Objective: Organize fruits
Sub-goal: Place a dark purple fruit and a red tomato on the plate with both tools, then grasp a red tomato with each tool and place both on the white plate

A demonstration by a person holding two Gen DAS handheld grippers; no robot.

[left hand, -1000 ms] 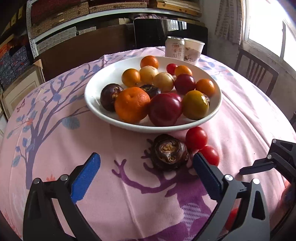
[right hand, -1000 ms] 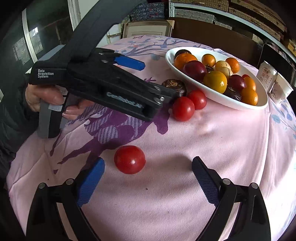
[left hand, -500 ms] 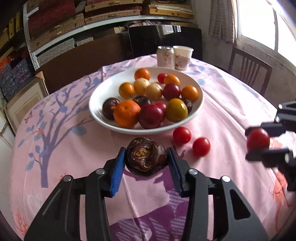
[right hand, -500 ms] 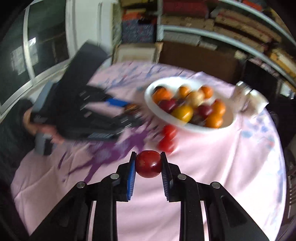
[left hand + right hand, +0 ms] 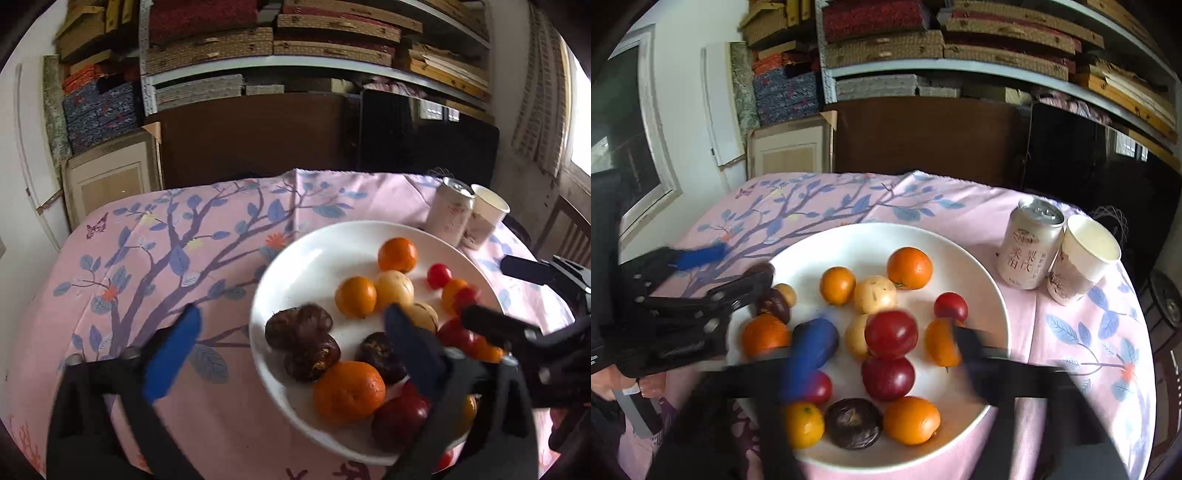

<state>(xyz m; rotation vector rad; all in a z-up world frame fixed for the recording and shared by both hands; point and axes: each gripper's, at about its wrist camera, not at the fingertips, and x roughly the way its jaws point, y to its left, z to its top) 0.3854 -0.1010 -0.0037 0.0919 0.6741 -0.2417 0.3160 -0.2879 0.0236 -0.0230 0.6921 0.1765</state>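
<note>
In the left wrist view the left gripper (image 5: 291, 354), its jaws just sprung wide and empty, straddles the plate (image 5: 295, 266) rim with the dark fruit (image 5: 299, 325) dropped between them, while the right gripper (image 5: 886, 343), likewise released, hangs over the red fruit (image 5: 891, 333) mid-plate.

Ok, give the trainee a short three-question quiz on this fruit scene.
1. True or false: the left hand-held gripper grips a fruit.
2. What stands beside the can? A) paper cup B) bottle C) jar
3. Fill in: the fruits lie in a white ____.

Key: 1 false, both the left and the right hand-held gripper have just opened, holding nothing; 2 A, the paper cup; 3 bowl.
</note>
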